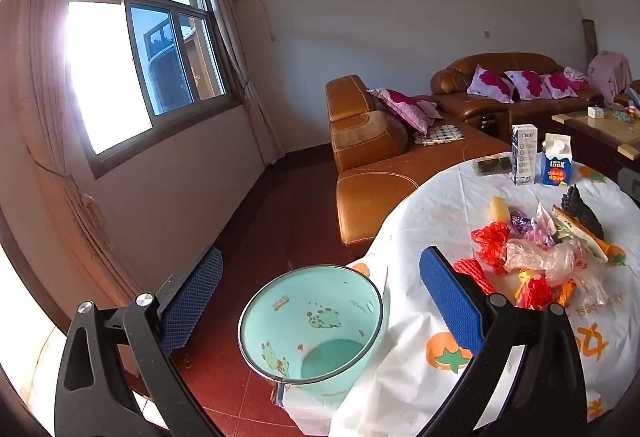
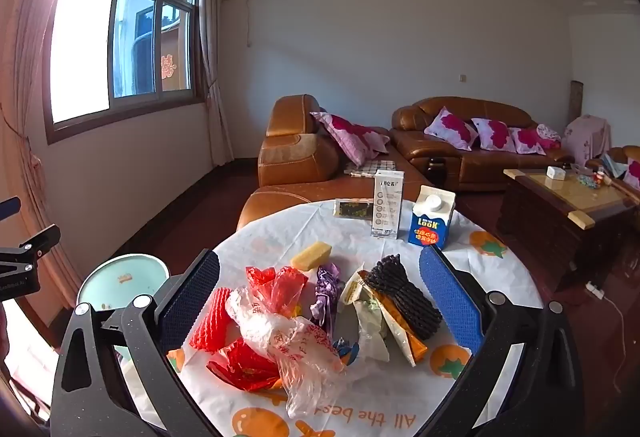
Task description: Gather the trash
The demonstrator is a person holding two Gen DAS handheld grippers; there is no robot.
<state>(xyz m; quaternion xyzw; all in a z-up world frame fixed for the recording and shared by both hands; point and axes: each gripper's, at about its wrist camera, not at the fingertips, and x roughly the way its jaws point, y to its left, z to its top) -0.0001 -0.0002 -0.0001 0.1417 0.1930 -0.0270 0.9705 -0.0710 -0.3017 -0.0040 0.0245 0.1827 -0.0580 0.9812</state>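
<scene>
The trash pile [image 2: 304, 321] – red bags, clear plastic, wrappers, black netting – lies on the round surface [image 2: 400, 409]. The right tool [image 2: 319, 295] hangs over it, spread wide and holding nothing. The left tool [image 1: 322, 299] is spread wide too, above the green bin [image 1: 310, 325] beside the surface.

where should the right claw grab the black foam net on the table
Grip the black foam net across its narrow width near the middle, coming from above. It lies long and flat beside the wrappers, its right side bare, and the open right claw already spans it.
</scene>
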